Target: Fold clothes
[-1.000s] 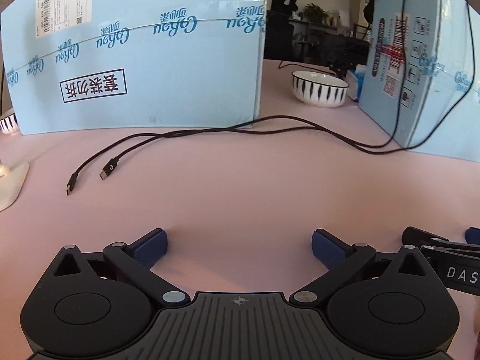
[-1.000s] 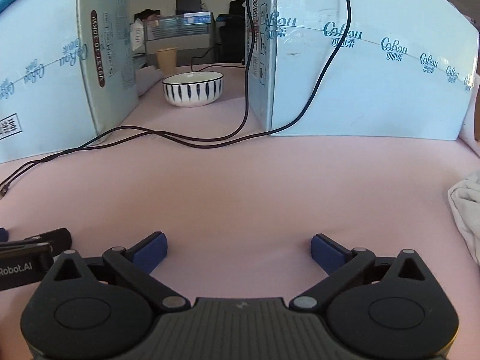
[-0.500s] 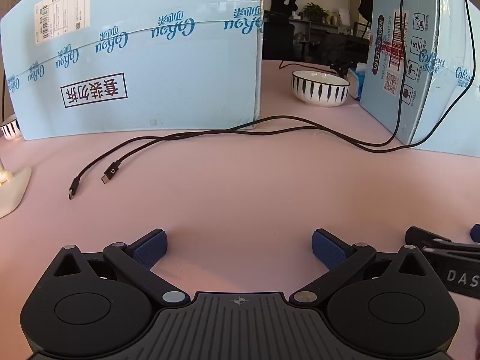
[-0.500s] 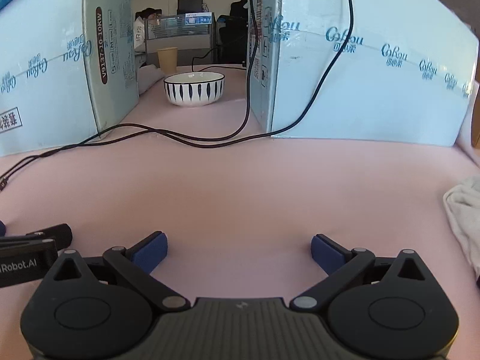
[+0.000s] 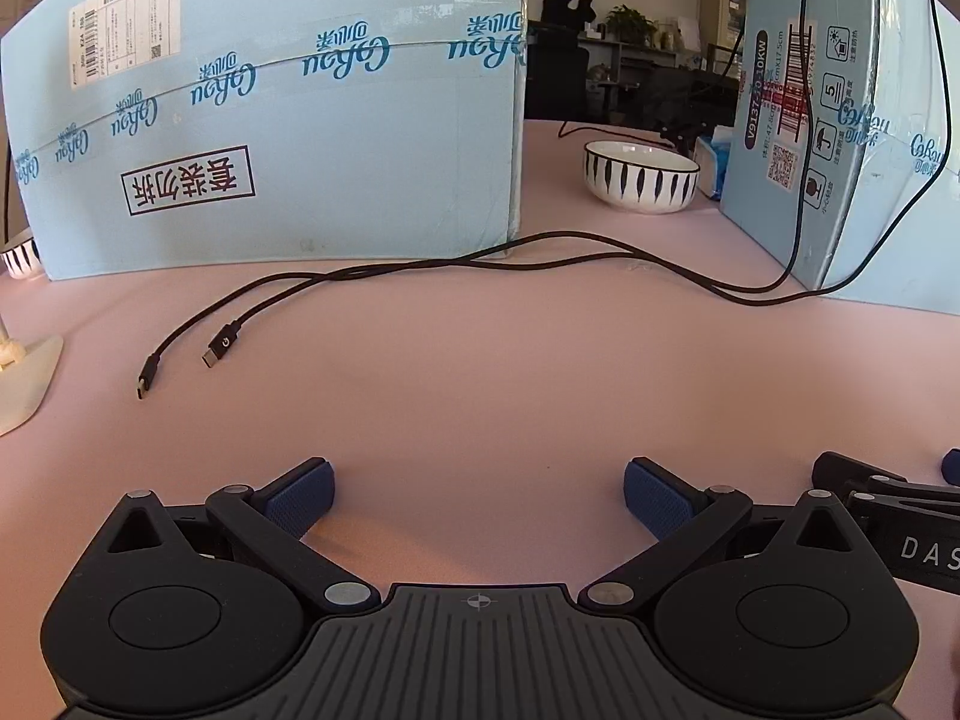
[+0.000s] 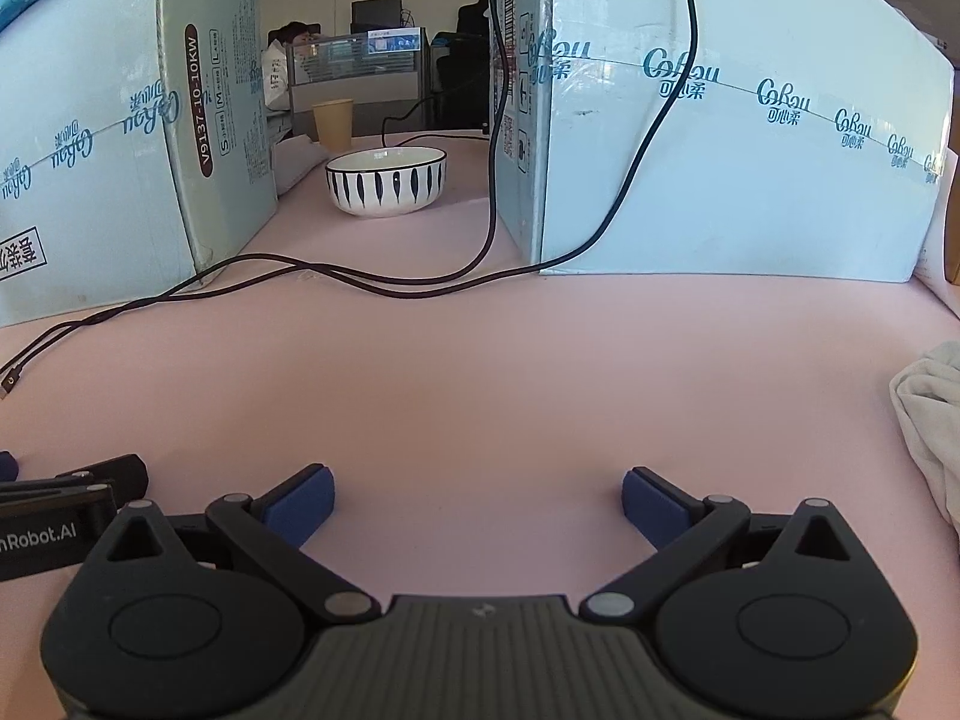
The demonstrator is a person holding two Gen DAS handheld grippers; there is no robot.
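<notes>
A crumpled off-white garment [image 6: 927, 420] lies on the pink table at the right edge of the right wrist view, only partly in frame. My right gripper [image 6: 477, 498] is open and empty, low over the table, to the left of the garment and apart from it. My left gripper [image 5: 478, 495] is open and empty over bare pink table. The garment does not show in the left wrist view. The right gripper shows at the right edge of the left wrist view [image 5: 888, 492], and the left gripper shows at the left edge of the right wrist view [image 6: 66, 492].
Two large light-blue cartons [image 5: 270, 120] [image 6: 720, 138] stand at the back with a gap between them. A striped white bowl [image 6: 387, 180] sits in the gap. Two black USB cables [image 5: 420, 270] trail across the table. A white object [image 5: 24, 372] lies at the far left.
Both grippers have drifted slightly, the scene shifting a little in each view. More of the garment shows at the right edge. Both stay open and empty.
</notes>
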